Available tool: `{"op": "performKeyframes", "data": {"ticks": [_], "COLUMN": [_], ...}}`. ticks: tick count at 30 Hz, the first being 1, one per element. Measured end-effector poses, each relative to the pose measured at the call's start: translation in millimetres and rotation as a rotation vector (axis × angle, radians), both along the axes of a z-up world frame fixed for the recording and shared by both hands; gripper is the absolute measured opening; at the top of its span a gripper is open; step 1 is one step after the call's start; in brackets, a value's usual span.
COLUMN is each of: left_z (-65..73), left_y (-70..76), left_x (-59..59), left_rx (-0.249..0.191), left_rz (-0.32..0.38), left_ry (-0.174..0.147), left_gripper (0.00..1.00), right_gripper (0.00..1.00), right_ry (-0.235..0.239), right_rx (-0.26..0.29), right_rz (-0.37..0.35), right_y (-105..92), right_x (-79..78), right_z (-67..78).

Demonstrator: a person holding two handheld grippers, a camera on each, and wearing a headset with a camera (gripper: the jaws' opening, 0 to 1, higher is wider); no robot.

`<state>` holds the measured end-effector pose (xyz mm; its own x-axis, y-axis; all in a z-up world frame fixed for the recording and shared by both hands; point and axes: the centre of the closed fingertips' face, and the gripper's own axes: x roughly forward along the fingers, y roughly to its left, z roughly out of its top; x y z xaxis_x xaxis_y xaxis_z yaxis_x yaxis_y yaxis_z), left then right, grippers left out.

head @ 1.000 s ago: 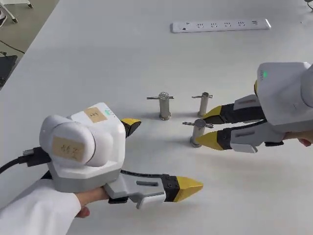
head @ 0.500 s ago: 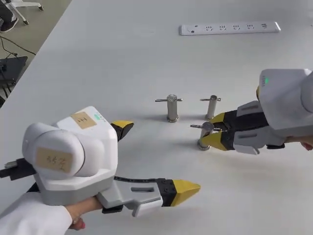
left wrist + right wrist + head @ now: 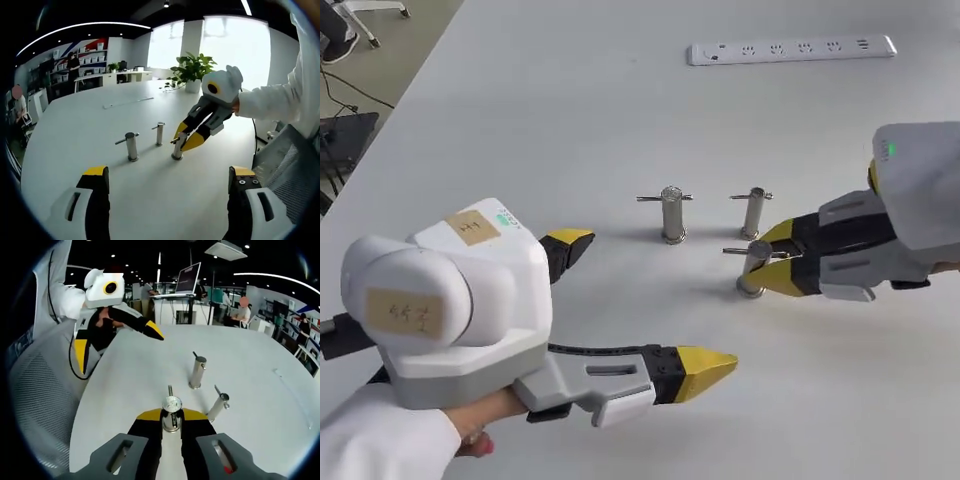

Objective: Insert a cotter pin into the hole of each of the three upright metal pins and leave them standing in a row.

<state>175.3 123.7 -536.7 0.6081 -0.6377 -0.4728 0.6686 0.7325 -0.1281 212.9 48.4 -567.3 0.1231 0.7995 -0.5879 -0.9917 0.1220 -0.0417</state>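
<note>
**Left gripper** [image 3: 638, 303], lower left of the head view: we hold it in a hand [image 3: 488, 418] coming out of a white sleeve [image 3: 380, 442]. Its jaws are spread wide, with the yellow tips pointing right. **Right gripper** [image 3: 772, 258], at the right edge: it lies level and points left, its jaws narrowed on either side of a metal pin [image 3: 752, 268]. Whether they press it we cannot tell.

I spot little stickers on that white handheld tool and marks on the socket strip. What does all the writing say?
Tan sticker atop the left gripper: handwritten, too blurred to read.
Second tan sticker on its rounded back: handwritten marks, unreadable.
Power strip: markings too small to read.
Metal pin between the jaws of the right gripper: no writing.
Nothing reads clearly.
</note>
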Motion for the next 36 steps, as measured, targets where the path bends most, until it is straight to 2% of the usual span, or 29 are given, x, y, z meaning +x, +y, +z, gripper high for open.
{"op": "performKeyframes", "data": {"ticks": [4, 9, 11, 17, 20, 27, 30, 36], "left_z": [-5.3, -10.0, -10.8, -11.6, -15.1, -18.5, -17.8, -19.6], "left_y": [5.0, 11.3, 13.3, 17.4, 19.8, 14.7, 13.8, 23.2], "left_x": [-1.1, -5.4, -6.5, -7.2, -5.9, -8.5, -9.6, -8.2], "left_rx": [0.021, 0.035, 0.041, 0.048, 0.061, 0.050, 0.044, 0.066], "left_rz": [0.018, 0.027, 0.030, 0.044, 0.064, 0.063, 0.065, 0.081], "left_ry": [0.009, 0.027, 0.030, 0.041, 0.048, 0.064, 0.067, 0.074], "left_gripper": [1.00, 0.99, 0.99, 0.99, 0.99, 0.99, 0.99, 0.99], "right_gripper": [0.08, 0.08, 0.08, 0.08, 0.08, 0.08, 0.08, 0.08], "right_ry": [-0.021, 0.008, 0.005, -0.027, -0.024, -0.025, 0.001, 0.005], "right_rx": [-0.013, 0.016, 0.022, -0.019, -0.016, -0.027, -0.016, -0.016], "right_rz": [-0.032, -0.060, -0.057, -0.003, -0.002, 0.021, 0.030, 0.051], "right_y": [-21.2, -40.0, -46.3, -62.0, -67.7, -70.3, -68.3, -64.8], "right_x": [17.9, 28.1, 31.0, 38.9, 44.7, 48.2, 46.8, 46.2], "right_z": [2.2, 3.1, 3.6, 4.1, 6.9, 5.4, 3.5, 0.3]}}
